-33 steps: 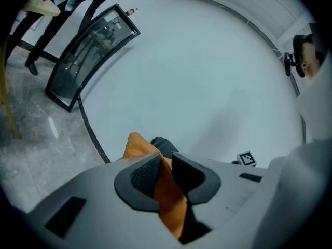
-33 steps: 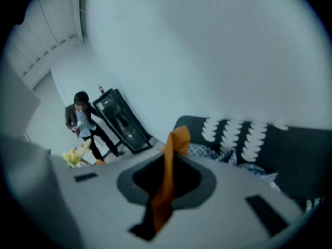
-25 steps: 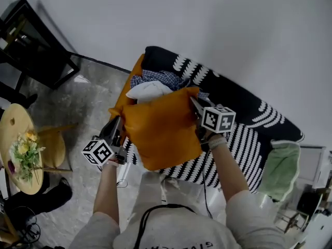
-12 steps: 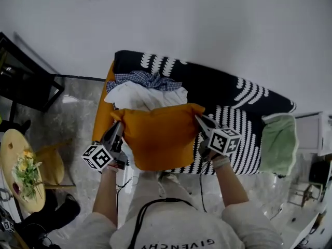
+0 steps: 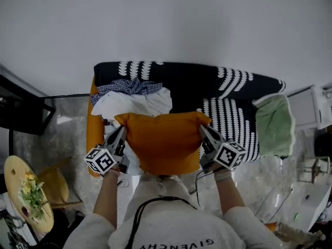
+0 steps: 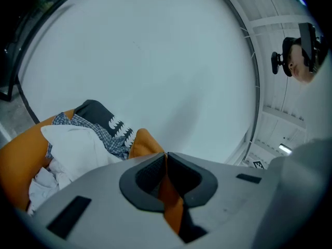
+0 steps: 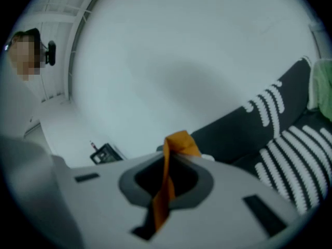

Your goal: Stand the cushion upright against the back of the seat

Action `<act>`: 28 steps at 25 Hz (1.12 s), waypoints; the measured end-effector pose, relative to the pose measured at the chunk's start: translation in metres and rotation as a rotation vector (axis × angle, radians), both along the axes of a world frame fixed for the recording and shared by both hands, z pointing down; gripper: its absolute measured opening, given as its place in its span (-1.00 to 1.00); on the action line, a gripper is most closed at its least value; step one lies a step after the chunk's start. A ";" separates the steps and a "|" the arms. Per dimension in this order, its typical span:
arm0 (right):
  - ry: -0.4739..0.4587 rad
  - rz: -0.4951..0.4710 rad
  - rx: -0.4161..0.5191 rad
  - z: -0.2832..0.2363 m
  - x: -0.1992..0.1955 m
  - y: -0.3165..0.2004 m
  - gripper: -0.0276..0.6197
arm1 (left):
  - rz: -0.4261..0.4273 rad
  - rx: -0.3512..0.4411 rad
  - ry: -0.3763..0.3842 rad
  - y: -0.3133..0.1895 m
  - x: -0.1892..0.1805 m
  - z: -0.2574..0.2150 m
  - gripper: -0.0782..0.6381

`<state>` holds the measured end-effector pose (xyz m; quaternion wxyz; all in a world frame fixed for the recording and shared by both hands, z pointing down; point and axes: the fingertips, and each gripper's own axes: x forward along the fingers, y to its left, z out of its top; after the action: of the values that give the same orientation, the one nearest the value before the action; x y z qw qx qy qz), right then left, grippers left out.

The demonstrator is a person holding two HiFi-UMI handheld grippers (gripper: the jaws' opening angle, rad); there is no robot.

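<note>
The orange cushion (image 5: 165, 141) hangs stretched between the two tools, each of which grips one of its upper corners. The left tool (image 5: 120, 134) is clenched on the corner at its side. In the left gripper view, a fold of orange fabric is pinched flat between the dark pads of the left tool (image 6: 166, 160), and the cushion's tip (image 6: 142, 141) pokes out just past them. The right tool (image 5: 203, 131) is likewise clamped on the opposite corner. In the right gripper view, a thin twisted strip of cushion (image 7: 179, 141) runs up through the closed pads of that tool (image 7: 167, 162).

Beyond both tools lies the black sofa with white stripes (image 5: 228, 87), its back against the pale wall. The cushion is over the front part of the seat, apart from the sofa's back. From above I cannot tell whether its lower edge touches the seat.

Ahead of the left tool, a white cloth (image 5: 137, 102) is heaped on the seat, with a checked cloth (image 5: 127, 86) behind it. Both also show in the left gripper view, white (image 6: 83, 144) and checked (image 6: 111, 136). Just outside the left tool is an orange piece (image 5: 94, 134) at the sofa's end, possibly a second cushion. Well out past the right tool, a green towel (image 5: 273, 126) is draped over the far end of the sofa.
</note>
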<state>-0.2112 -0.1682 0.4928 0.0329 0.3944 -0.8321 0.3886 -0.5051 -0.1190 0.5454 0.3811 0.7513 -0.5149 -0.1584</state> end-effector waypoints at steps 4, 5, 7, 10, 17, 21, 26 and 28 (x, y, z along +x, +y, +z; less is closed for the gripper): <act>-0.030 0.071 0.033 -0.015 0.025 0.001 -0.84 | 0.067 0.021 0.023 -0.007 0.028 -0.005 -0.66; -0.033 0.083 0.045 -0.020 0.030 0.002 -0.84 | 0.079 0.024 0.034 -0.008 0.034 -0.007 -0.66; -0.046 0.102 0.072 -0.030 0.039 0.004 -0.84 | 0.094 0.029 0.054 -0.010 0.045 -0.011 -0.66; -0.068 0.126 0.111 -0.044 0.058 0.002 -0.84 | 0.110 0.041 0.068 -0.016 0.066 -0.016 -0.66; -0.098 0.123 0.145 -0.060 0.113 -0.016 -0.84 | 0.088 0.047 0.068 -0.037 0.121 -0.031 -0.66; -0.076 0.075 0.166 -0.066 0.130 -0.040 -0.84 | -0.034 0.069 0.153 -0.056 0.136 -0.040 -0.67; -0.080 0.112 0.220 -0.083 0.170 -0.072 -0.84 | -0.037 0.103 0.167 -0.082 0.181 -0.046 -0.67; -0.058 0.124 0.254 -0.091 0.190 -0.086 -0.84 | -0.017 0.109 0.170 -0.096 0.204 -0.044 -0.67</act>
<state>-0.0216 -0.2542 0.4013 -0.0656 0.4347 -0.8492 0.2925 -0.3009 -0.2152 0.5017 0.3804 0.7504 -0.4778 -0.2526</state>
